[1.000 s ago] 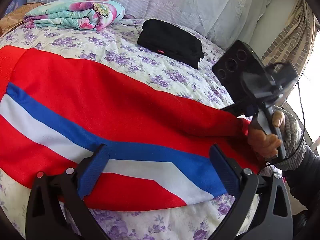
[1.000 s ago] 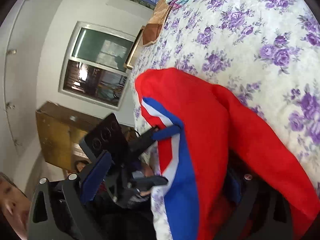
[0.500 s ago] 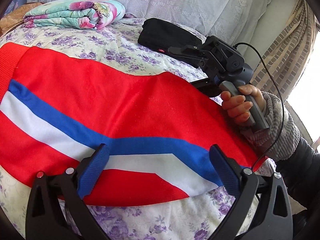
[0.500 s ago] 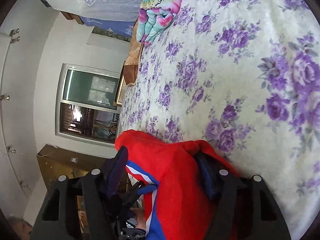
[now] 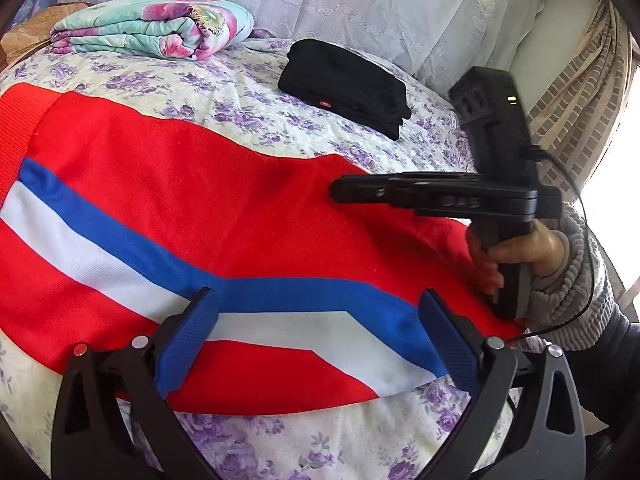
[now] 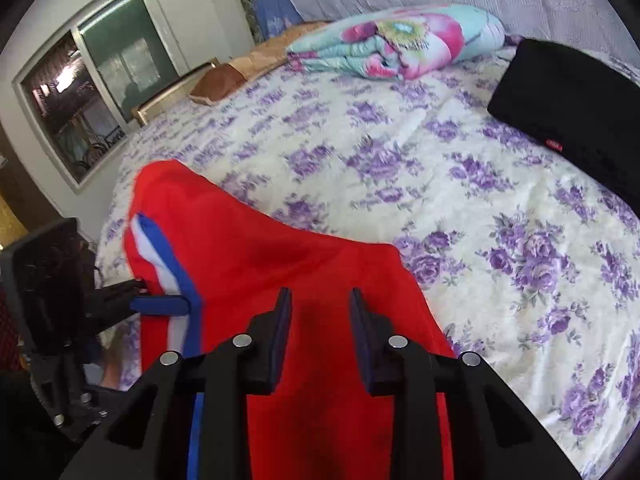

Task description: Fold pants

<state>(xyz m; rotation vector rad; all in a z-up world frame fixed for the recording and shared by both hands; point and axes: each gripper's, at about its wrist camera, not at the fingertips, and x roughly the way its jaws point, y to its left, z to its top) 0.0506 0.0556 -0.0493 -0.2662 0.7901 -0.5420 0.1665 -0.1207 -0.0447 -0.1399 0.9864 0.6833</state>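
Red striped pants (image 5: 224,200), laid flat on bed (image 5: 248,120) for folding
Left gripper (image 5: 320,320) spread wide; right gripper (image 6: 320,312) parted, empty

The right gripper (image 6: 320,312) is held slightly parted above the red pants (image 6: 288,264) at lower centre. A black folded garment (image 6: 576,108) is seen at upper right.

I see a bed with a cream, purple-flowered cover (image 5: 248,120). On it lie red pants with blue and white stripes (image 5: 180,208), a folded black garment (image 5: 344,84), and a rolled floral quilt (image 5: 156,28).
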